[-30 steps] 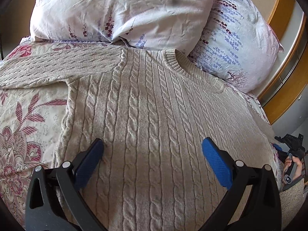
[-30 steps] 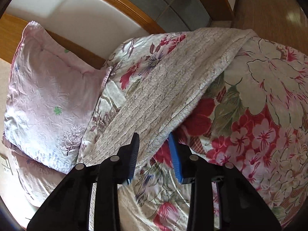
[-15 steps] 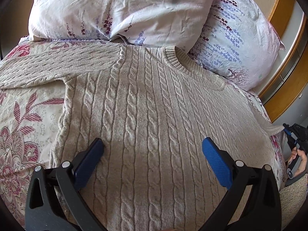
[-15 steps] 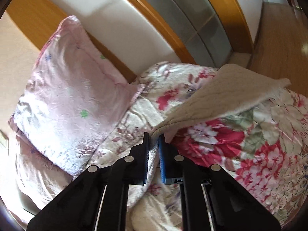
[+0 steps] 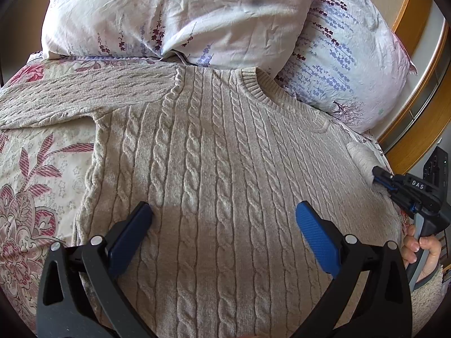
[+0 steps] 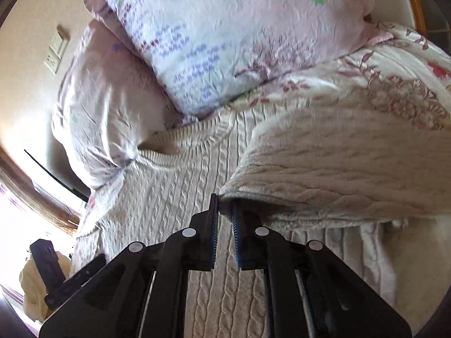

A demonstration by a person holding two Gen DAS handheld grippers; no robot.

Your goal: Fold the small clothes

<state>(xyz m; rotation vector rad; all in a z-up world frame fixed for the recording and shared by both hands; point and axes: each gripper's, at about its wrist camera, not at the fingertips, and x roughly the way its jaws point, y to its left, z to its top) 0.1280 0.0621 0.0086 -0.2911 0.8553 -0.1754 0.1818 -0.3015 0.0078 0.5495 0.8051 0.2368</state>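
1. A beige cable-knit sweater (image 5: 214,169) lies face up on a floral bedspread (image 5: 36,174), its collar against two pillows (image 5: 180,14) and its length running away from the holder.
2. The right gripper (image 6: 224,217), jaws pinched on the cuff of the right sleeve (image 6: 324,169), carries it above the sweater's chest; the fold appears to go leftward across the body.
3. The left gripper (image 5: 222,225) hovers spread wide and empty over the lower body, near the likely landing spot.
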